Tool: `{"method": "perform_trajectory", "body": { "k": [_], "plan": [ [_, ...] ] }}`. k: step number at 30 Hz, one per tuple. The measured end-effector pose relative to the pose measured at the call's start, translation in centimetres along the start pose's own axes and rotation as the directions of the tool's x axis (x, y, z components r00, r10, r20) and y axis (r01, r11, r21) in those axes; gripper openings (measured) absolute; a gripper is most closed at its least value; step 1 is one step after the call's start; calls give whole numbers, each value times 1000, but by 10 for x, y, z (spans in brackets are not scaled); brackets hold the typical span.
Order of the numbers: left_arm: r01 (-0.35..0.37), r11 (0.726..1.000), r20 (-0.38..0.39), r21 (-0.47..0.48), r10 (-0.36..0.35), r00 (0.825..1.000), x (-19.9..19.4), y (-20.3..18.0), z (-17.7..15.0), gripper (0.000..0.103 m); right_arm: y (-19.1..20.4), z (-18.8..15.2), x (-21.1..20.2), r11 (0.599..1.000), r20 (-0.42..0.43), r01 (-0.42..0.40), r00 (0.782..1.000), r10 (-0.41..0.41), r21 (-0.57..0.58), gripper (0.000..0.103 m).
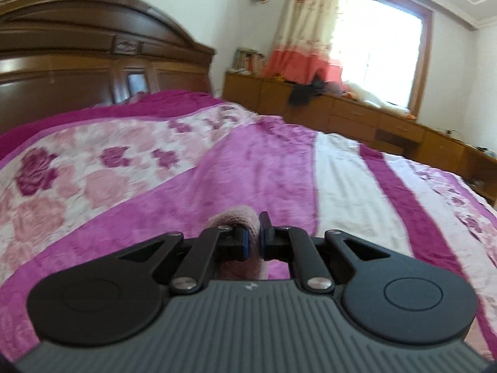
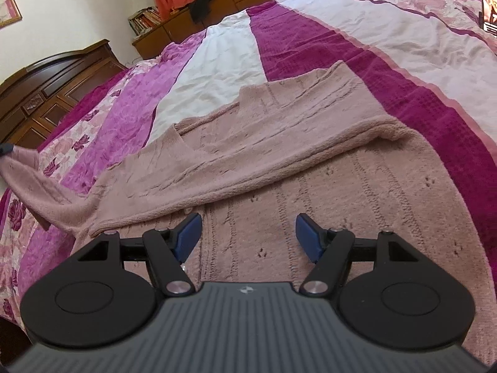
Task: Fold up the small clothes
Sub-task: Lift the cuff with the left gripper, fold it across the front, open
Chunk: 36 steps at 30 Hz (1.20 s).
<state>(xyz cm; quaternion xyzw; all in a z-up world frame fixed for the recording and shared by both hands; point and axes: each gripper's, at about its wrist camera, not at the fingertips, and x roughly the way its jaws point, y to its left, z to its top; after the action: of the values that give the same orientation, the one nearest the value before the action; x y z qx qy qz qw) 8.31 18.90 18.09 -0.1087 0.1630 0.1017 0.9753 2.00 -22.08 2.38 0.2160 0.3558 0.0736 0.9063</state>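
A dusty-pink knitted sweater (image 2: 310, 168) lies spread on the bed, its far half doubled over the near half. One sleeve (image 2: 34, 180) stretches up to the left, where a dark fingertip pinches its end at the frame edge. In the left wrist view my left gripper (image 1: 253, 236) is shut on a fold of that pink knit (image 1: 240, 214), lifted above the bedspread. My right gripper (image 2: 247, 236) hovers open just over the sweater's near part, nothing between its blue pads (image 2: 189, 233).
The bed carries a magenta, pink and white floral bedspread (image 1: 248, 161). A dark wooden headboard (image 1: 77, 56) stands at the far end. Low wooden cabinets (image 1: 341, 112) with clutter run under a curtained window (image 1: 382, 43) beyond the bed.
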Motion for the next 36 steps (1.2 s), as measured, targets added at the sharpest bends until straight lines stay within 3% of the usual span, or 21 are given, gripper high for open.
{"method": "perform_trajectory", "body": {
  "k": [10,17,23,27,32,34,35,36],
  "plan": [
    [144,986,-18,85,-143,990,9,-92,-17,8,-25,1,-8,999,25,-5,1000,4,52,74],
    [229,964,-142,134,-210,967,34,-149,-61,8,-41,0,-13,997,39,-4,999,1,80,74],
    [282,944,-248,171,-236,940,50,-175,-102,9,-52,-1,-15,995,46,-10,999,5,104,74],
    [286,935,-297,212,-217,930,56,-189,-127,10,-56,-2,-15,993,49,-18,999,12,113,74],
    [287,941,-402,181,-196,895,68,-189,-147,12,-58,-2,-15,993,51,-27,998,21,117,74],
    [284,945,-449,160,-187,874,72,-187,-151,19,-59,-3,-15,992,52,-29,998,22,122,74],
    [280,948,-470,150,-181,864,74,-185,-154,33,-59,-3,-15,992,52,-29,998,23,124,74],
    [278,950,-483,142,-178,857,75,-184,-155,38,-60,-3,-15,992,52,-30,998,24,126,74]
  ]
}}
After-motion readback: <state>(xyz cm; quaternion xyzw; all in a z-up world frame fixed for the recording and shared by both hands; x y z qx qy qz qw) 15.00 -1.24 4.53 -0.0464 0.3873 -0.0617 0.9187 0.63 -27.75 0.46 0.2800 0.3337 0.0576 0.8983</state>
